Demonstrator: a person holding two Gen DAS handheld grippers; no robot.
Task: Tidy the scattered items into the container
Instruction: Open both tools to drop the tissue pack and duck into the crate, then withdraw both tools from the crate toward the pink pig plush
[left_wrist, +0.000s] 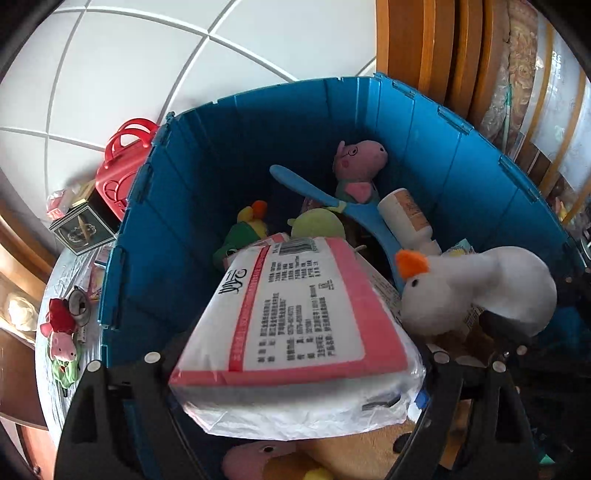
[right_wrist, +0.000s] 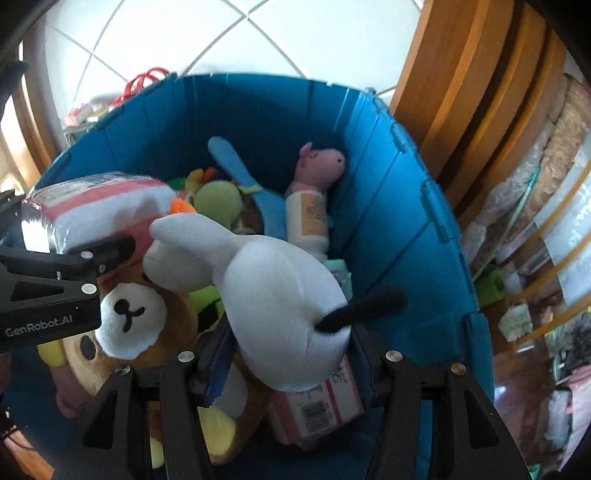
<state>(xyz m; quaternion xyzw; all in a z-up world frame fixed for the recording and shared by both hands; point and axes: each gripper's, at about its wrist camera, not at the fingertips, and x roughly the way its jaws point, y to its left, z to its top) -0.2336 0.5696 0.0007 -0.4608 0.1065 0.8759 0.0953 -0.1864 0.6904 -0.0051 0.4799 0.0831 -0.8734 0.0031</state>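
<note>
The left tool is gripping the tissue pack between its 2 fingers, which are spread wide to the pack's width and pressing on both sides. The pack is hanging over the open blue container, above a brown bear plush.

The right tool is clamping the white goose plush by its body, with its 2 fingers spread part way and the goose's neck and orange beak pointing forward. The goose is sitting inside the container, just beside the tissue pack and over a second pink pack.

Farther in, a blue paddle, a white bottle and a pink pig plush are lying against the far wall. Outside the container, a red basket, a dark box and a small pig toy are resting on the surface.
</note>
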